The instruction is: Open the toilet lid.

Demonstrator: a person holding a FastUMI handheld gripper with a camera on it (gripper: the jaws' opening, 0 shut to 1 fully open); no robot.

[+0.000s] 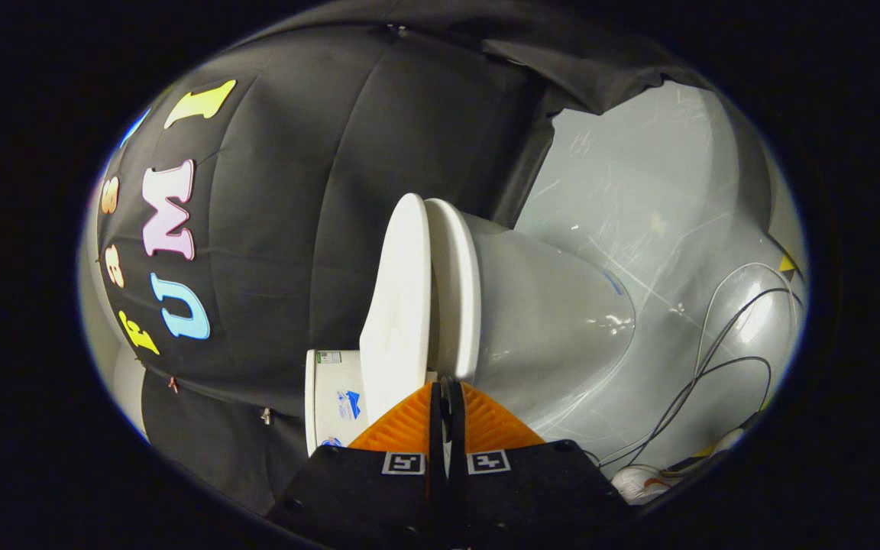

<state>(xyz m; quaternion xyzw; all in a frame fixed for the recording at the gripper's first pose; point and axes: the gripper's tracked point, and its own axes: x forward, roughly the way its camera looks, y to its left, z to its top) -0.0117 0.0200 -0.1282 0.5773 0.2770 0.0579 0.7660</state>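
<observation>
The view is rolled on its side, so the white toilet lies sideways in it. Its lid (398, 305) stands a narrow gap off the seat (455, 290), which rests on the bowl (554, 321). The tank (333, 397) shows beside the lid, just left of my fingers. My gripper (446, 386) is shut, fingers pressed together with nothing visible between them. Its tips sit right at the slit between lid and seat, at the rim nearest me; whether they touch the lid I cannot tell.
Black cloth wall (295, 191) hangs behind the toilet. Glossy grey floor (638, 191) spreads past the bowl, with loose cables (715, 359) lying on it. A white shoe (642, 481) sits close by my gripper's right side.
</observation>
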